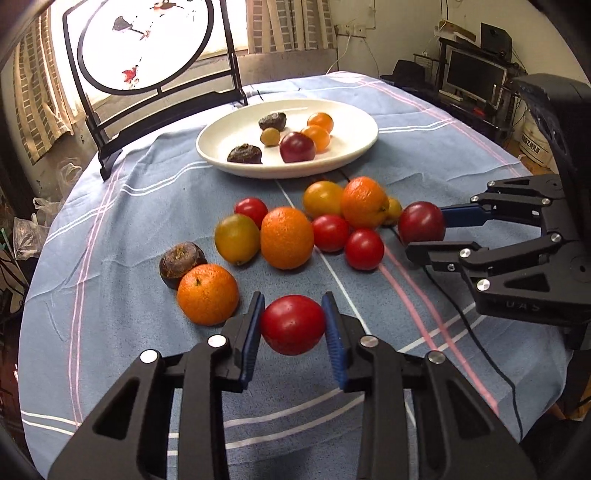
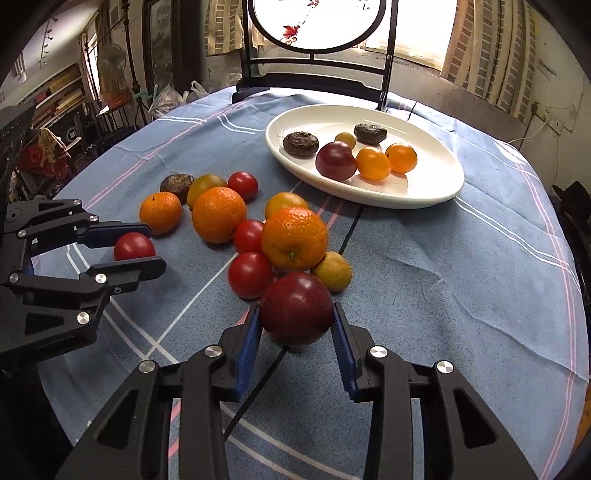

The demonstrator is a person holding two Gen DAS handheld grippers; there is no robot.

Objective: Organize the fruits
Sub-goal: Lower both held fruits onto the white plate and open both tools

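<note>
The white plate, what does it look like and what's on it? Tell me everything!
The white plate is a wide, shallow oval dish, glossy like ceramic, lying flat on the blue striped tablecloth toward the far side of the table, in front of a round screen on a black stand. On it lie six pieces: two dark brown wrinkled fruits, one dark red plum-like fruit, two orange tomato-like fruits and one small yellowish fruit. Neither tool touches it.
</note>
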